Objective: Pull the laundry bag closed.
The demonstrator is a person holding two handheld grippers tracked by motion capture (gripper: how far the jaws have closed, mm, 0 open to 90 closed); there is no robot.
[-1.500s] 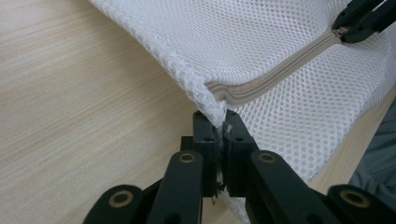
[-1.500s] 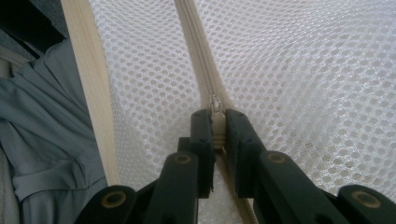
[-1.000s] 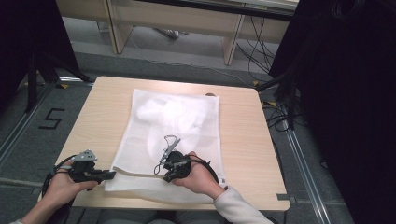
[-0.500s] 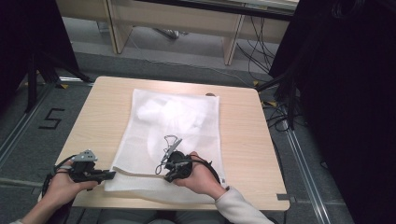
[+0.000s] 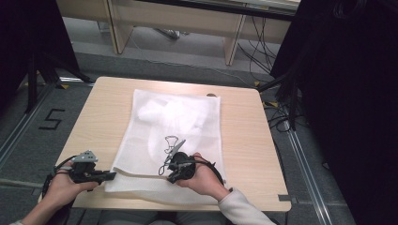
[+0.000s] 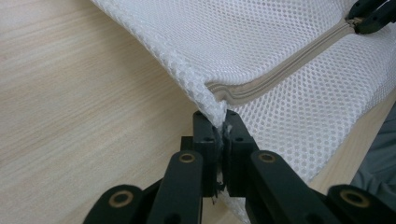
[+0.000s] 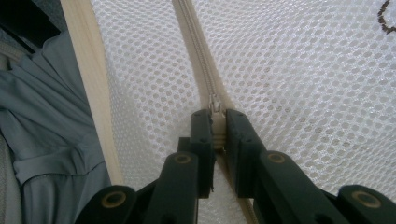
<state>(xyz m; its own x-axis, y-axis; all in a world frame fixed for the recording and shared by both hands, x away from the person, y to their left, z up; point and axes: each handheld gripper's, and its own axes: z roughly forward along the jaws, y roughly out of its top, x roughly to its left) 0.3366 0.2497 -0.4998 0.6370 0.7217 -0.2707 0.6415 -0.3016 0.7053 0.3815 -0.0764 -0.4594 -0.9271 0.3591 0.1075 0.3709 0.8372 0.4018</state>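
A white mesh laundry bag (image 5: 187, 122) lies flat on the wooden table (image 5: 244, 136), with a white garment showing through it. Its beige zipper (image 5: 141, 174) runs along the near end. My left gripper (image 5: 111, 175) is shut on the bag's near left corner (image 6: 205, 93), where the zipper (image 6: 280, 74) ends, and lifts the mesh a little; its own view shows the jaws (image 6: 218, 122) pinching the fabric. My right gripper (image 5: 170, 177) is shut on the zipper pull (image 7: 215, 103), its jaws (image 7: 215, 119) straddling the zipper tape (image 7: 198, 46). The right gripper's tip (image 6: 373, 14) appears at the far end of the zipper.
The table's near edge (image 7: 88, 93) runs just below the bag, with the person's grey clothing (image 7: 46, 130) beyond it. Bare wood (image 5: 98, 122) lies left of the bag. Light wooden desks (image 5: 178, 23), floor cables (image 5: 277, 117) and a black curtain (image 5: 347, 93) surround the table.
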